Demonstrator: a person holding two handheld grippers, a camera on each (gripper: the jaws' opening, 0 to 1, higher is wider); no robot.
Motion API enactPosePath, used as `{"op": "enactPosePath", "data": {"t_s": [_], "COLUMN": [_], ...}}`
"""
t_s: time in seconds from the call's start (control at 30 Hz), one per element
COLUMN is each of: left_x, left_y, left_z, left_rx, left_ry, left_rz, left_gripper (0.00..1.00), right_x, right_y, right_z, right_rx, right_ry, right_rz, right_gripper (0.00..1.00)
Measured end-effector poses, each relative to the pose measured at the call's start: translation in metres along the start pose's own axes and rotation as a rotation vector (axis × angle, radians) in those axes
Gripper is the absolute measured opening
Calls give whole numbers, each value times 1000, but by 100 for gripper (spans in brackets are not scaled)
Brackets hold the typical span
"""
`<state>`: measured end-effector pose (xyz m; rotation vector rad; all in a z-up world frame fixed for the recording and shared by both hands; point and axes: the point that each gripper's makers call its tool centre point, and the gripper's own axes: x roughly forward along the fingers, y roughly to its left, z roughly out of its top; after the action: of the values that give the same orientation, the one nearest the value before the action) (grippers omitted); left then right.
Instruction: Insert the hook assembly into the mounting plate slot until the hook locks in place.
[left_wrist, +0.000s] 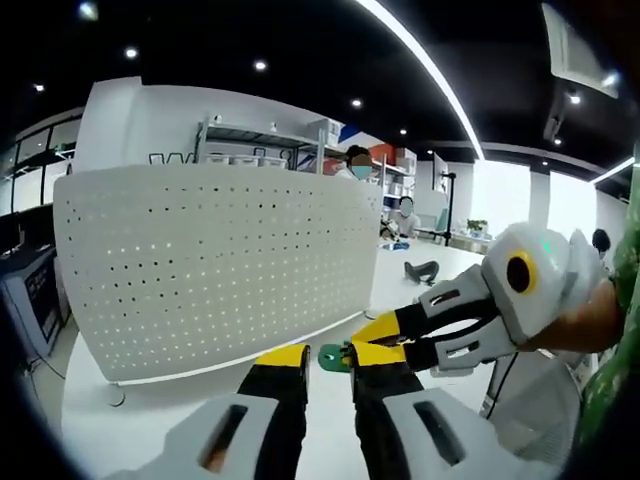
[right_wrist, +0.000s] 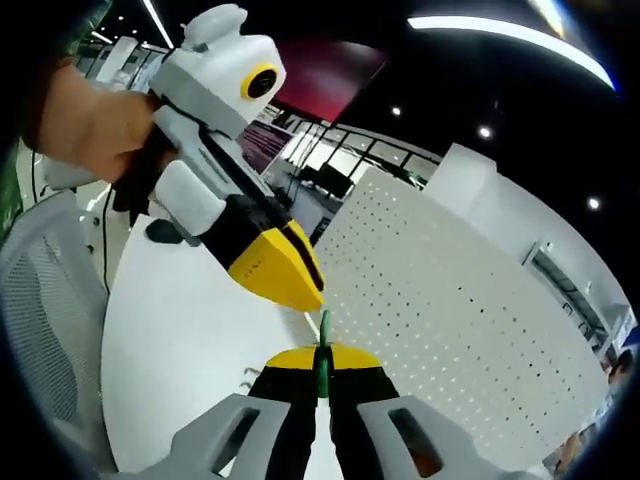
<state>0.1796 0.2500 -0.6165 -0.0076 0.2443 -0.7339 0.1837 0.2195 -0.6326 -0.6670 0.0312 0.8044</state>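
Note:
A small green hook (left_wrist: 332, 357) sticks out of my right gripper (left_wrist: 366, 342), which reaches in from the right and is shut on it. The hook's free end lies in the gap between my left gripper's (left_wrist: 328, 366) yellow-tipped jaws, which stand apart and open. Behind stands the white perforated mounting plate (left_wrist: 200, 260), upright on the table. In the right gripper view the hook (right_wrist: 322, 340) shows edge-on as a thin green strip pinched between my right gripper's (right_wrist: 322, 362) jaws. My left gripper (right_wrist: 300, 290) comes down from the upper left, its tips just above the hook. The plate (right_wrist: 450, 300) is on the right.
The white table (left_wrist: 140, 410) carries the plate, with a dark object (left_wrist: 421, 270) farther back. A mesh chair (right_wrist: 45, 300) stands beside the table. A hand (right_wrist: 95, 125) holds the left gripper. People sit by shelves (left_wrist: 355, 160) in the background.

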Motion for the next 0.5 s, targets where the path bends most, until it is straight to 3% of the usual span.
{"op": "enactPosePath", "data": {"t_s": [0.27,0.5], "left_x": [1,9], "left_y": [-4,-21], "left_z": [-20,-12], "left_rx": [-10,-16], "left_ry": [37,6], "left_rz": [0,-38], "left_gripper": [17,18], "right_x": [-7,-11], "right_y": [-12,-17], "right_z": [12,28], "right_rx": [161,320], "right_ry": [-59,-130], "right_rz": [-7,10], "right_gripper": [1,1]}}
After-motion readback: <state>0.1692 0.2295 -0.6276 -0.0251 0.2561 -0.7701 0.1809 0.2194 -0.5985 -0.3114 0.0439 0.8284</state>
